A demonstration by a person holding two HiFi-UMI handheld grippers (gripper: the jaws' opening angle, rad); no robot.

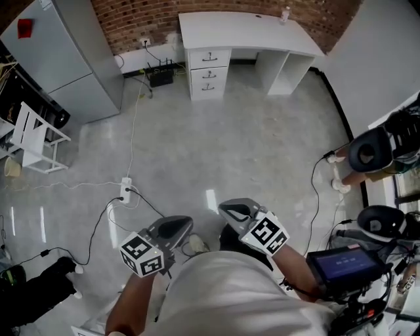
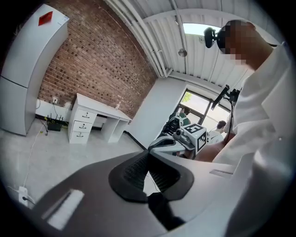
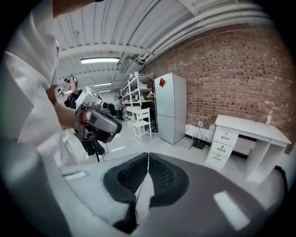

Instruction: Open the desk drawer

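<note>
A white desk [image 1: 243, 29] is seen against the brick wall [image 1: 131, 20], well apart from both grippers. Three drawers [image 1: 209, 73] are stacked at its left end in the head view, each with a dark handle, all pushed in. The left gripper [image 1: 174, 228] and right gripper [image 1: 237, 211] are held low by the person's body — the jaws of each are pressed together, with nothing between. Black-and-white square markers [image 1: 268, 235] are borne on both.

Person holds grey two-jaw left gripper [image 1: 186, 224] and grey two-jaw right gripper [image 1: 224, 209] low before chest, left forearm [image 1: 128, 303] and right forearm [image 1: 291, 268] bent. Tips point forward, near each other, not touching. Left gripper view: black ribbed pads [image 2: 134, 169] meet, nothing between. Right gripper view: same, pads [image 3: 163, 173] together, empty.
</note>
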